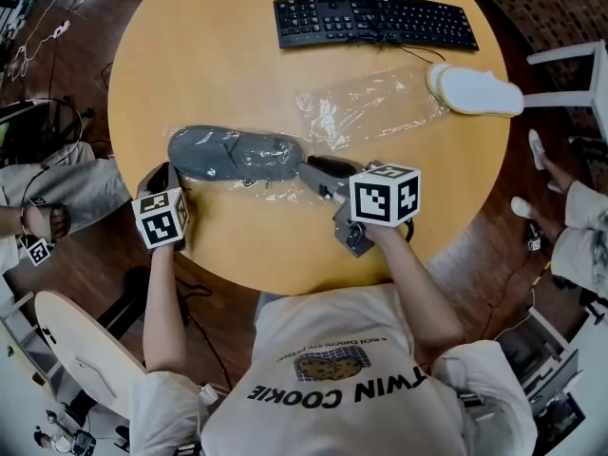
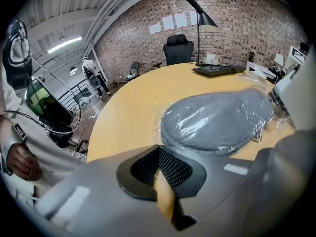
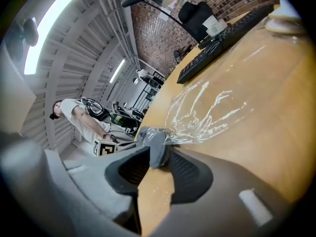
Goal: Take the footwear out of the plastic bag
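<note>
A grey slipper (image 1: 237,153) lies on its side inside a clear plastic bag on the round wooden table (image 1: 190,65). My right gripper (image 1: 309,169) is at the slipper's right end. In the right gripper view (image 3: 155,157) the grey, film-covered end (image 3: 154,142) sits between the jaw tips, which stand apart with table showing through the gap. My left gripper (image 1: 169,174) rests at the slipper's left end. In the left gripper view (image 2: 159,152) its jaws leave a narrow gap with nothing in it, and the bagged slipper (image 2: 217,120) lies just beyond.
An empty clear bag (image 1: 366,103) lies mid-table with a white slipper (image 1: 472,90) at its right end. A black keyboard (image 1: 375,20) sits at the far edge. People sit at the left (image 1: 57,198) and the right (image 1: 575,226) of the table.
</note>
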